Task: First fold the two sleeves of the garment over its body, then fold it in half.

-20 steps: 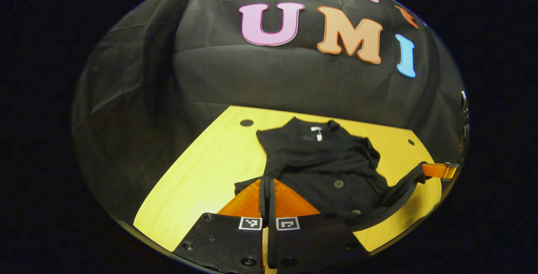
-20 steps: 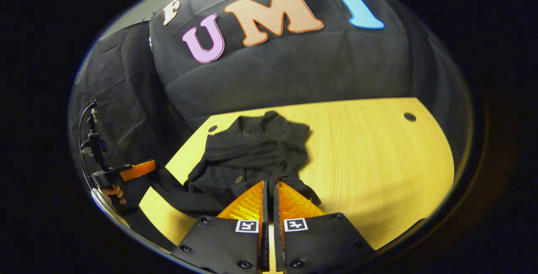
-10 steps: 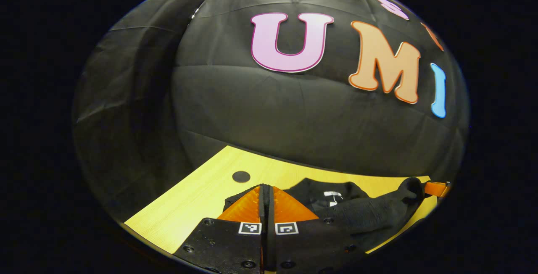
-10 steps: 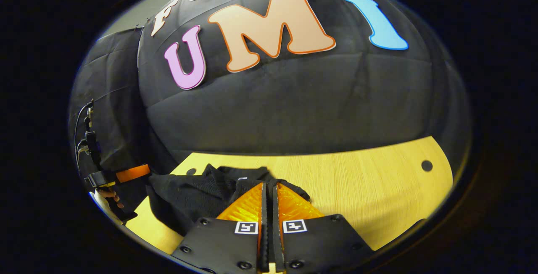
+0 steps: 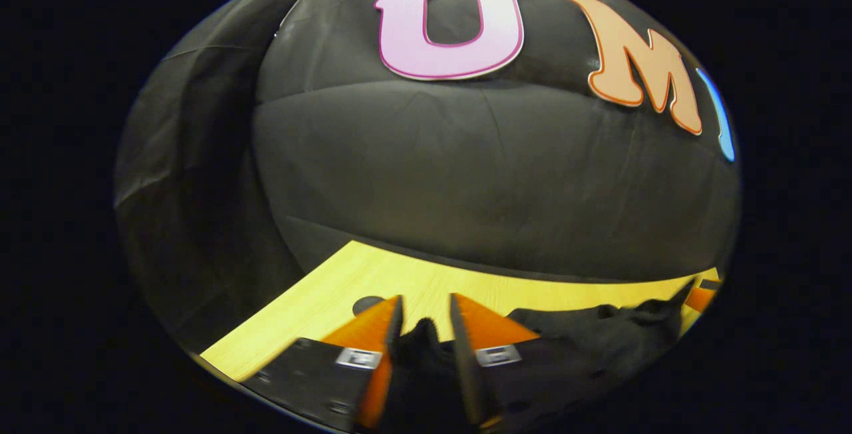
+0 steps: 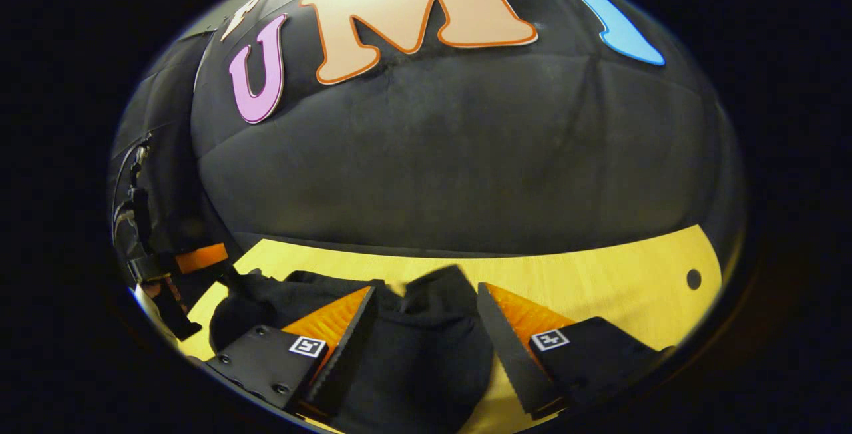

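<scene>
Both hand-held grippers, left (image 5: 424, 317) and right (image 6: 426, 311), are wide apart over the black garment (image 6: 426, 341). The half-fold looks laid on the worktop (image 6: 599, 274); next, lift away.

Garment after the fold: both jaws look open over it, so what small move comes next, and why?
Probably lift both grippers back. The left gripper and right gripper stand open, the black garment lying loose between their jaws on the table, so nothing is gripped.

The black garment (image 6: 426, 341) lies bunched low on the yellow table (image 6: 599, 267).
</scene>
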Demonstrator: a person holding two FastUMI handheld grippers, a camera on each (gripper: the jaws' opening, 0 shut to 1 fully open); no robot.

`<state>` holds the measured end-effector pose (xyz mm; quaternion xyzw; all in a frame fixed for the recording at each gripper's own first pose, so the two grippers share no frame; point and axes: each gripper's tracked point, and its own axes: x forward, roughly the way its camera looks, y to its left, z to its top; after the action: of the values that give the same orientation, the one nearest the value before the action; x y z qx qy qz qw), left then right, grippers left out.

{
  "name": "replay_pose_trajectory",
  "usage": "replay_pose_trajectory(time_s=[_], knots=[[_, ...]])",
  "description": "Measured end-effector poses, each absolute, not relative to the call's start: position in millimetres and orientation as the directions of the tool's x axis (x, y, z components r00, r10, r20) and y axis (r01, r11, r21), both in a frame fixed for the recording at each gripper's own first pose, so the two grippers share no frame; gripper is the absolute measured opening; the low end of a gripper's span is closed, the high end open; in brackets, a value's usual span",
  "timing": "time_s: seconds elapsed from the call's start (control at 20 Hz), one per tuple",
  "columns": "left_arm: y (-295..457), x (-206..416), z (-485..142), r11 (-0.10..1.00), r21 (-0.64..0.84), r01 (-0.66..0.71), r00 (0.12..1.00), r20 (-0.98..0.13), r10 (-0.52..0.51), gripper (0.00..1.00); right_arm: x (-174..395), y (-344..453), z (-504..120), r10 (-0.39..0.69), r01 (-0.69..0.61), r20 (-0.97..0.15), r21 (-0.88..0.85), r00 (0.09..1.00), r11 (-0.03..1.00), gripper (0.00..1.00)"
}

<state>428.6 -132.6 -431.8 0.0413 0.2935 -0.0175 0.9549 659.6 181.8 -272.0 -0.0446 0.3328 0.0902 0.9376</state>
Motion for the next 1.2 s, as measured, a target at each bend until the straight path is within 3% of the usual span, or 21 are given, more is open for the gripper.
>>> replay_pose_trajectory(time_s=[0.05, 0.1, 0.2, 0.35, 0.4, 0.5, 0.6, 0.65, 0.7, 0.75, 0.8, 0.95, 1.2], knots=[[-134, 430, -420, 0.997, 0.053, 0.053, 0.846, -0.533, -0.016, 0.74, 662, 182, -260, 0.142, -0.204, -0.608, -0.033, 0.781, 0.978, 0.98], [-136, 433, -404, 0.998, 0.044, 0.052, 0.864, -0.503, -0.023, 0.97, 660, 184, -244, 0.153, -0.213, -0.584, -0.034, 0.797, 0.976, 0.94], [-139, 432, -359, 0.998, 0.043, 0.050, 0.900, -0.436, -0.026, 0.92, 654, 187, -208, 0.167, -0.225, -0.528, -0.046, 0.833, 0.973, 0.98], [-143, 416, -261, 0.999, -0.009, 0.039, 0.957, -0.286, -0.040, 0.93, 632, 192, -125, 0.180, -0.220, -0.397, -0.057, 0.900, 0.974, 0.98], [-145, 409, -228, 0.999, -0.032, 0.043, 0.972, -0.231, -0.049, 0.93, 617, 196, -96, 0.190, -0.223, -0.350, -0.054, 0.917, 0.973, 0.94], [-146, 389, -157, 0.996, -0.048, 0.068, 0.991, -0.112, -0.073, 0.92, 581, 198, -40, 0.192, -0.217, -0.260, -0.068, 0.946, 0.974, 1.00], [-145, 359, -108, 0.996, -0.025, 0.085, 0.995, -0.055, -0.086, 0.92, 539, 205, 4, 0.203, -0.221, -0.191, -0.077, 0.960, 0.972, 0.97], [-144, 341, -97, 0.996, -0.024, 0.083, 0.995, -0.049, -0.084, 0.92, 515, 211, 21, 0.223, -0.238, -0.160, -0.081, 0.962, 0.968, 1.00], [-148, 324, -103, 0.996, -0.052, 0.076, 0.995, -0.062, -0.080, 0.92, 488, 218, 30, 0.244, -0.258, -0.143, -0.087, 0.959, 0.962, 0.94], [-149, 309, -111, 0.990, -0.095, 0.103, 0.989, -0.097, -0.112, 0.92, 463, 226, 37, 0.261, -0.273, -0.122, -0.093, 0.958, 0.958, 0.97], [-150, 286, -119, 0.982, -0.136, 0.130, 0.979, -0.136, -0.149, 0.92, 439, 235, 42, 0.281, -0.290, -0.101, -0.094, 0.954, 0.952, 0.93], [-140, 226, -134, 0.963, -0.240, 0.122, 0.966, -0.196, -0.171, 0.92, 380, 257, 33, 0.306, -0.313, -0.102, -0.068, 0.947, 0.947, 0.96], [-87, 189, -144, 0.992, -0.111, 0.057, 0.971, -0.227, -0.081, 0.90, 338, 289, 18, 0.338, -0.340, -0.094, -0.005, 0.936, 0.941, 0.96]])
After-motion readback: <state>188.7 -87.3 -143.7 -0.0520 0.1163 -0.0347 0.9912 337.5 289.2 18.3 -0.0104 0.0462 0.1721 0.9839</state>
